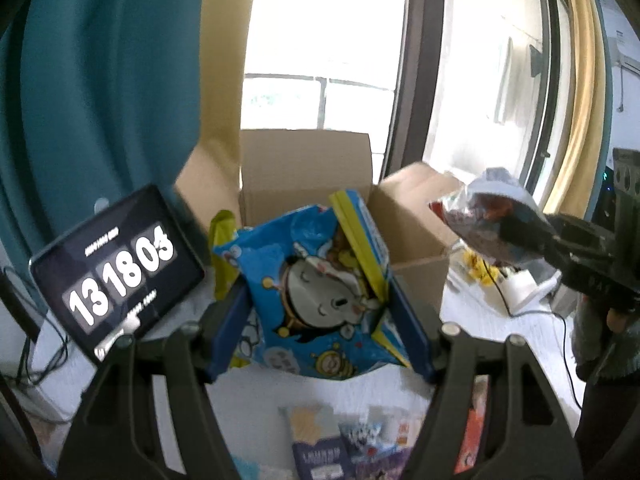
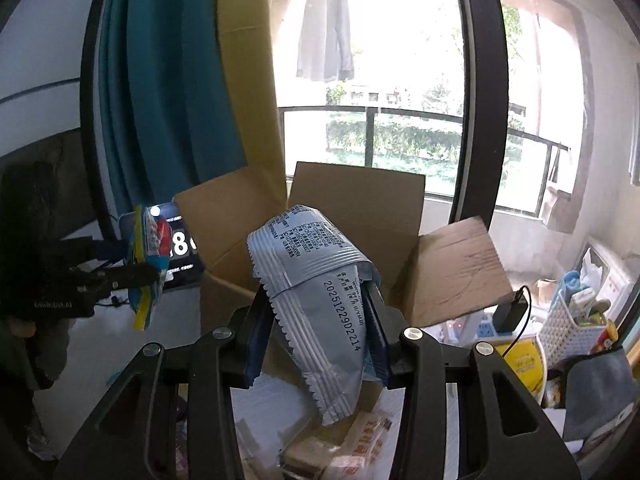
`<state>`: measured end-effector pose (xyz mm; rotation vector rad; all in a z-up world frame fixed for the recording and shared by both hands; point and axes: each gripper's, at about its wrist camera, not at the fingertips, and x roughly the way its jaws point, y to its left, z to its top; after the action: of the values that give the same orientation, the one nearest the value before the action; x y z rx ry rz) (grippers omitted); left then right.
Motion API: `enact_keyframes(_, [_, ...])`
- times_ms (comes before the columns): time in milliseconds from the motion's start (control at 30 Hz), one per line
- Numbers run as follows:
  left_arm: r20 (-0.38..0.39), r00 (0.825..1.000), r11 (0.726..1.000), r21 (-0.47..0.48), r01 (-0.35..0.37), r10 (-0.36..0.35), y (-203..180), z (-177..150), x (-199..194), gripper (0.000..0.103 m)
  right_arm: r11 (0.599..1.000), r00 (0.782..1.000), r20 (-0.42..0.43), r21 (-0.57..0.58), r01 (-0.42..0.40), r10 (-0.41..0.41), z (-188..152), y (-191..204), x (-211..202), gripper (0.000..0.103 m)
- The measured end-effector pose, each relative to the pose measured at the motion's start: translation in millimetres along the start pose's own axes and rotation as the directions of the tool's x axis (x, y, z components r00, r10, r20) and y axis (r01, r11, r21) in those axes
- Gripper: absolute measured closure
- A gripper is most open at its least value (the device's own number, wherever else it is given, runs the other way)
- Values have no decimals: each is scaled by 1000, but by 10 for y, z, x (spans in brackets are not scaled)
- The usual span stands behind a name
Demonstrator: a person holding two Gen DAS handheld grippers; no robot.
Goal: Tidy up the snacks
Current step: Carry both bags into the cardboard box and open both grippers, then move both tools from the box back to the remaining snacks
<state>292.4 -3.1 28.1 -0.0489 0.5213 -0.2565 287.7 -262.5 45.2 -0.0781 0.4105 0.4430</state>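
Note:
My left gripper is shut on a blue cartoon snack bag with yellow edges, held above the table in front of an open cardboard box. My right gripper is shut on a silver-grey snack packet with a printed date code, held in front of the same box. In the left wrist view the right gripper shows at the right with its packet. In the right wrist view the left gripper shows at the left with the blue bag.
A tablet showing a clock leans at the left of the box. Several loose snack packets lie on the white table in front. A white basket, a charger and cables sit at the right. A window is behind.

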Motion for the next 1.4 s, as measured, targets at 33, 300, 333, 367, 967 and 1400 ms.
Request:
enact_keyframes(33, [9, 1000, 1000, 3, -2, 2, -7, 42, 15, 33, 1000, 1000, 4, -1, 5, -5, 21, -25, 7, 58])
enact_keyframes(300, [61, 998, 999, 15, -35, 34, -1, 384, 303, 33, 1000, 1000, 18, -16, 26, -26, 194, -193, 218, 58])
enact_keyframes(333, [63, 997, 999, 12, -36, 35, 11, 406, 343, 33, 1000, 1000, 16, -16, 26, -26, 211, -212, 252, 58])
enact_keyframes(367, [62, 998, 999, 8, -34, 33, 23, 442, 397, 33, 999, 1000, 14, -15, 28, -28, 232, -239, 303, 58])
enact_keyframes(967, [32, 998, 998, 29, -52, 51, 71, 938, 1482, 28, 998, 998, -15, 3, 69, -69, 464, -546, 1075, 58])
enact_keyframes(1400, [76, 997, 999, -30, -25, 27, 155, 1054, 1362, 1, 988, 990, 67, 102, 119, -127, 595, -781, 1068, 6])
